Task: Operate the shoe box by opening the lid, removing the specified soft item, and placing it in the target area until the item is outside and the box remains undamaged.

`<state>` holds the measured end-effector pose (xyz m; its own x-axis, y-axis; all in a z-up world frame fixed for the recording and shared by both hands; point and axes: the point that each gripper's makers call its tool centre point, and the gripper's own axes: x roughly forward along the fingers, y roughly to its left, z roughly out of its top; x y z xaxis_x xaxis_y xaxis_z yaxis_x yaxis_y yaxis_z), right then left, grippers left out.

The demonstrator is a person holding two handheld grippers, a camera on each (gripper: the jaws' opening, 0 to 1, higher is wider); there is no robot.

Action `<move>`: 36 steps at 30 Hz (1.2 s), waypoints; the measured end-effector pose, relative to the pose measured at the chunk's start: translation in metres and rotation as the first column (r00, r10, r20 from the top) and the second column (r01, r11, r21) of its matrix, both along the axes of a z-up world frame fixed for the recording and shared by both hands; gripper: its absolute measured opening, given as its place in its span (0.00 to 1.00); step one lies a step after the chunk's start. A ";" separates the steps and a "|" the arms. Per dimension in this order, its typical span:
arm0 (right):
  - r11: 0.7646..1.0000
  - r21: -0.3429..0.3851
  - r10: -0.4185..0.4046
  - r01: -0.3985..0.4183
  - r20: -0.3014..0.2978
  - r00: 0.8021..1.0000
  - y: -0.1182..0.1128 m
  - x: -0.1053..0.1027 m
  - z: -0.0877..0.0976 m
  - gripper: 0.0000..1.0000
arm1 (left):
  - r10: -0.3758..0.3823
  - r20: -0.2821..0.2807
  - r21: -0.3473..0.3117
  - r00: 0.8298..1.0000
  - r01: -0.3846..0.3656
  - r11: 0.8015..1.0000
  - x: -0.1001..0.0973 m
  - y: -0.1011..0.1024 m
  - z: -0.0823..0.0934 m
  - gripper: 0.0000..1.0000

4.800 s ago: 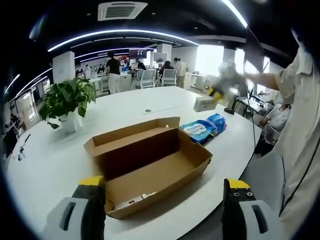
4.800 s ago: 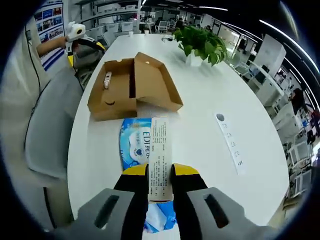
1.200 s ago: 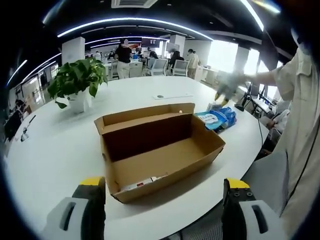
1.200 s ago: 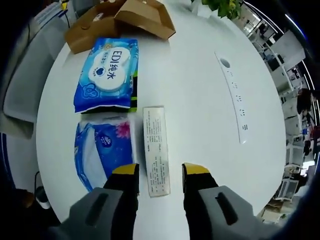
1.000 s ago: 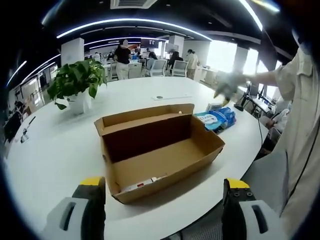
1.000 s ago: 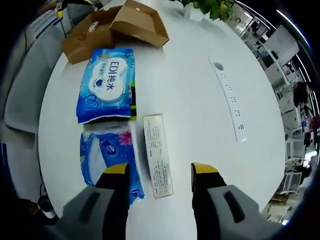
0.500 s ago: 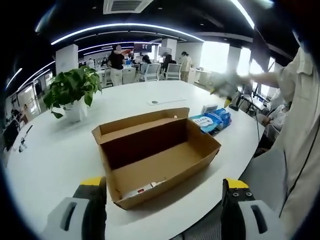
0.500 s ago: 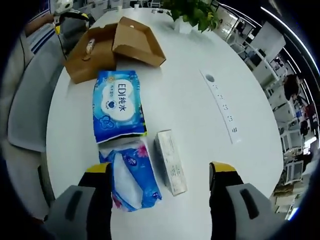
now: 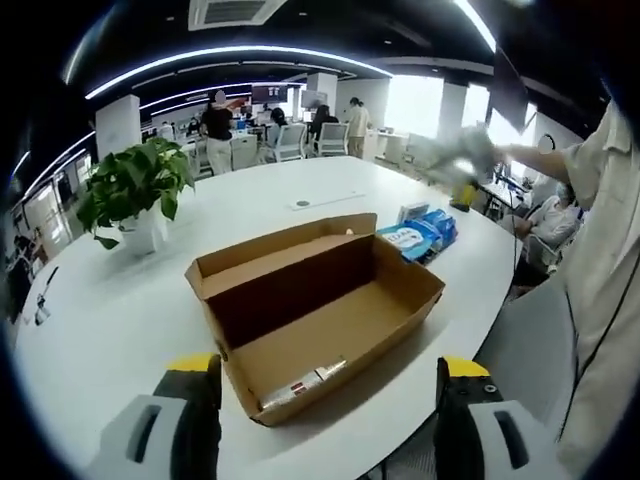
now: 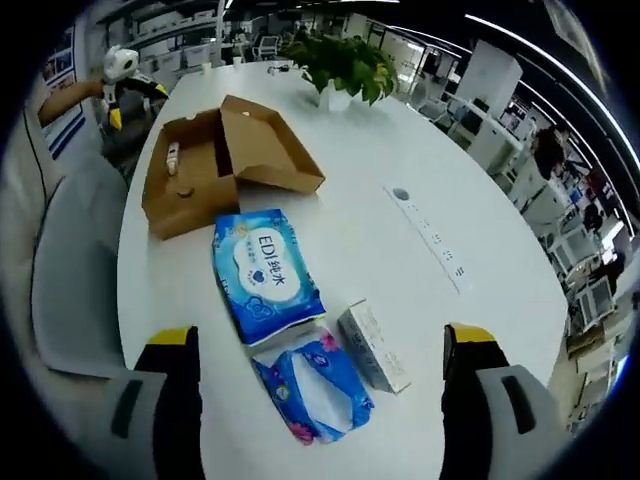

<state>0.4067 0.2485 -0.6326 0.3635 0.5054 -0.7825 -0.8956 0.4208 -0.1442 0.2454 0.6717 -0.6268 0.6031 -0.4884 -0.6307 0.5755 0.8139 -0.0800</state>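
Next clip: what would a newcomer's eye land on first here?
The open brown cardboard shoe box in the middle of the round white table, lid folded back. In the right gripper view, two blue tissue packs and a small white carton lie past its end, between the wide-open right gripper.

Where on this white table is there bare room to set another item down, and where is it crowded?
Bare table lies between the open shoe box and the power strip, bordered at the far end by the potted plant. It is crowded near the right gripper, where the wet wipes pack, the tissue pack and the small carton lie close together.
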 end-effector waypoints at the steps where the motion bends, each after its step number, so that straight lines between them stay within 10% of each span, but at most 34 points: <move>1: 1.000 0.013 -0.007 0.007 0.005 1.000 0.003 -0.006 0.002 0.96 | -0.005 -0.002 0.004 1.000 0.005 1.000 0.001 0.001 -0.001 0.89; 22: 0.972 0.173 -0.166 0.158 0.032 0.986 0.031 -0.077 0.020 0.96 | -0.126 -0.069 0.071 0.990 0.131 0.989 0.029 0.011 -0.014 0.75; 36: 0.953 0.225 -0.206 0.203 -0.009 0.978 0.052 -0.121 0.022 0.96 | -0.282 -0.156 0.112 0.947 0.300 0.947 0.030 0.005 -0.028 0.67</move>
<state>0.2856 0.3008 -0.6107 0.4876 0.5801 -0.6525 -0.7854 0.6179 -0.0376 0.2758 0.6764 -0.6545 0.3507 -0.5357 -0.7681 0.7800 0.6211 -0.0770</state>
